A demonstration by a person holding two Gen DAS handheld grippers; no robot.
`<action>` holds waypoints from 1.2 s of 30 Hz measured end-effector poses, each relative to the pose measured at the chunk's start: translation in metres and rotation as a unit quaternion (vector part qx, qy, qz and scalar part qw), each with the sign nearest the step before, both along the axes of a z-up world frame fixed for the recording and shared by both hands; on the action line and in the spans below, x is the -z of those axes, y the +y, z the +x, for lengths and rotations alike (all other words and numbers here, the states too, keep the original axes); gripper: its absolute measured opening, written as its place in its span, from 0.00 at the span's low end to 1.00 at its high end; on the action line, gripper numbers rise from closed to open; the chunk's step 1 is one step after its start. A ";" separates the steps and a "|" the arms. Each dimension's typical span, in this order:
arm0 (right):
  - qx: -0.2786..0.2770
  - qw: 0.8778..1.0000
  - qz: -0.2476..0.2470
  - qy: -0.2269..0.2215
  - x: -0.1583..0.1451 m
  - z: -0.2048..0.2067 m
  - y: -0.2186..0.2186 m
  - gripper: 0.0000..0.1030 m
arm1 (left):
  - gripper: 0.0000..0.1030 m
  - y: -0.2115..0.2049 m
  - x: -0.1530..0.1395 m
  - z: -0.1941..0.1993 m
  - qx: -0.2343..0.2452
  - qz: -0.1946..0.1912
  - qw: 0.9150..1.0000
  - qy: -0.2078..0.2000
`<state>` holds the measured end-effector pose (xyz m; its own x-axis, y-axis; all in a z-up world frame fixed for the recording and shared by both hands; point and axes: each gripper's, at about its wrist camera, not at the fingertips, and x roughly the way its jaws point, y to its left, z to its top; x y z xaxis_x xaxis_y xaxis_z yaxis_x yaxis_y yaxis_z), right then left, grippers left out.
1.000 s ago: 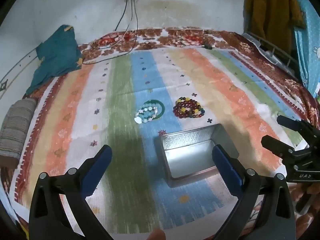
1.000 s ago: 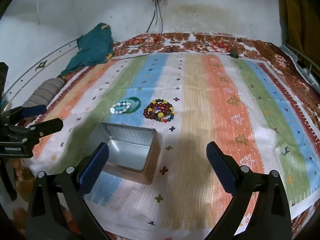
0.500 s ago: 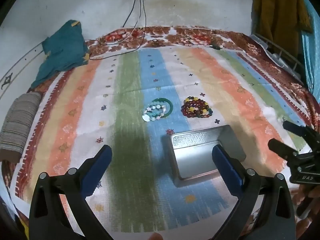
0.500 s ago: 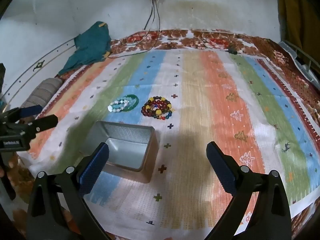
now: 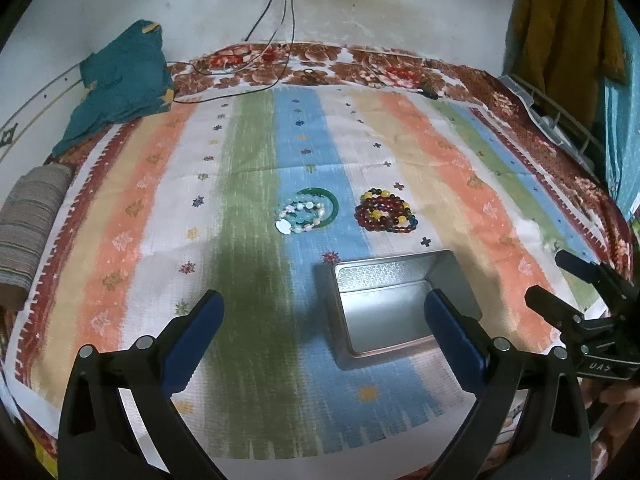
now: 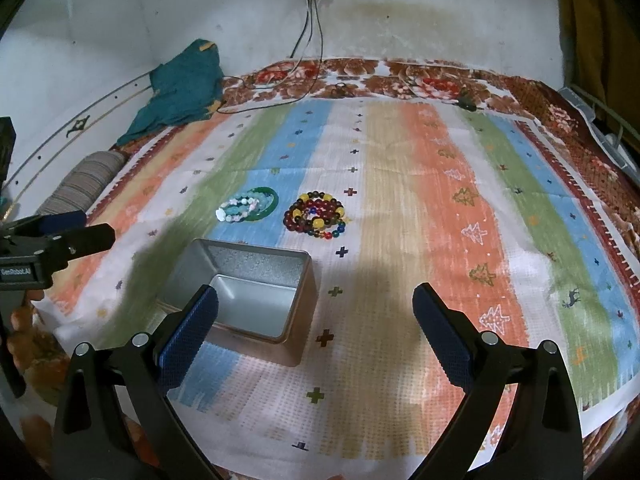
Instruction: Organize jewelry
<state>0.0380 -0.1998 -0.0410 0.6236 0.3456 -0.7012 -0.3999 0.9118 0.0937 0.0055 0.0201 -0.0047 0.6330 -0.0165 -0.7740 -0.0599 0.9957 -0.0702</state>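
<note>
Both tongs, the left tongs (image 5: pixel 322 318) and the right tongs (image 6: pixel 316 314), are held wide open with nothing in them. Two bead piles (image 5: pixel 307 216) (image 5: pixel 385 211) are found past the tin box (image 5: pixel 390 306), toward the bed's far edge, and the pale pile is judged nearer the left tongs.

Bed (image 5: pixel 532 112) with brown floral cover, a striped cloth (image 5: pixel 248 216) spread over most of it. On the cloth near its middle: green bangle with pale bead bracelets (image 5: pixel 308 214), dark red-and-yellow bead bracelets (image 5: pixel 386 212) just beside, open metal tin (image 5: pixel 396 308) nearer the front edge. Far-left corner: teal garment (image 5: pixel 120 80); left edge: striped grey roll (image 5: pixel 32 220); black cables (image 5: pixel 240 68) along the far edge.
</note>
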 end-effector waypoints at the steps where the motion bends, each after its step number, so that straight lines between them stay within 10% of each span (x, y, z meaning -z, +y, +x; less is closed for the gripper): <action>1: 0.001 1.000 0.001 -0.002 -0.001 0.000 -0.001 0.96 | 0.95 -0.001 0.000 0.001 0.001 0.002 1.000 0.000; 36: -0.015 1.000 0.004 -0.022 -0.006 0.003 0.009 0.96 | 0.95 0.001 0.003 0.009 -0.016 0.020 1.000 -0.005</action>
